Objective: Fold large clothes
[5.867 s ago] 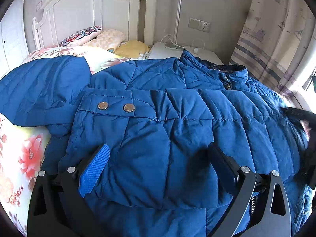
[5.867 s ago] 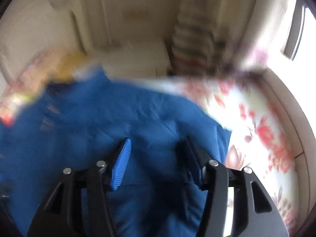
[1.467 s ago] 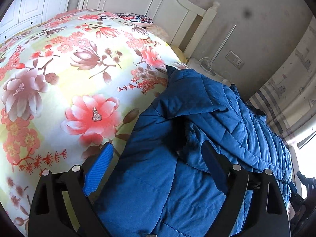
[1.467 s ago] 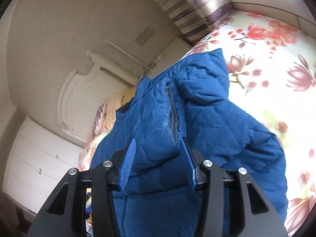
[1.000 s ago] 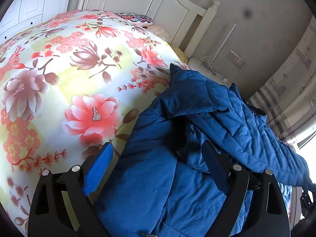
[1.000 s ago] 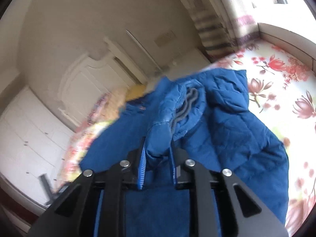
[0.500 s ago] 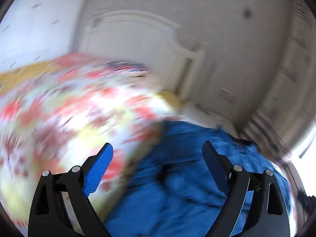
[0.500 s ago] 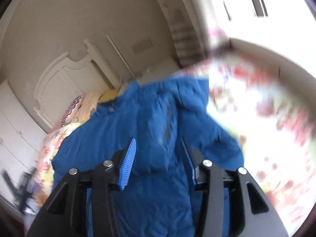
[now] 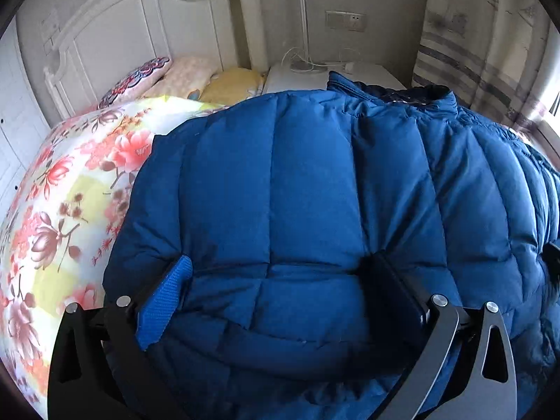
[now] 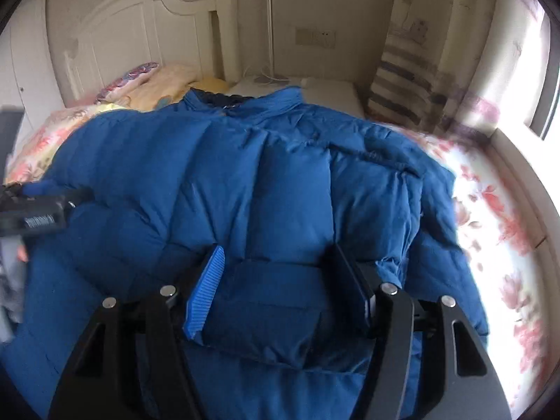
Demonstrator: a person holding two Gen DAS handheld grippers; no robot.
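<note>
A puffy blue quilted jacket [image 9: 315, 189] fills the middle and the three o'clock side of the left wrist view, lying on a bed with a floral cover [image 9: 59, 210] that shows toward nine o'clock. The left gripper [image 9: 280, 280] sits at six o'clock with its jaws spread wide after just opening further; a fold of the jacket bulges between the blue pad [image 9: 164, 304] and the dark one, and whether they press on it cannot be told. Toward eleven o'clock pillows [image 9: 182, 77] lie against a white headboard [image 9: 147, 24], a white nightstand [image 9: 308, 77] is at twelve, a striped curtain [image 9: 479, 45] at one
</note>
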